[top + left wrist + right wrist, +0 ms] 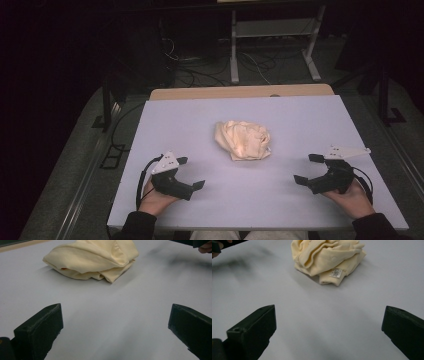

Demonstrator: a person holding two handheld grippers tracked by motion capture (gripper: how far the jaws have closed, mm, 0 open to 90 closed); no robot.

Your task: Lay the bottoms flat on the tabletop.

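So you're at the very start imo: the crumpled cream garment (243, 140) sits bunched up mid table (300, 115), a bit toward the far side, untouched. Your left gripper (190, 172) and right gripper (306, 168) are both parked near the front edge, well apart from it, fingers wide open w/ nothing in them. Its care label (335, 272) faces your right side. Next move prob calls for reaching both in and finding an edge or corner to pinch, not the whole wad
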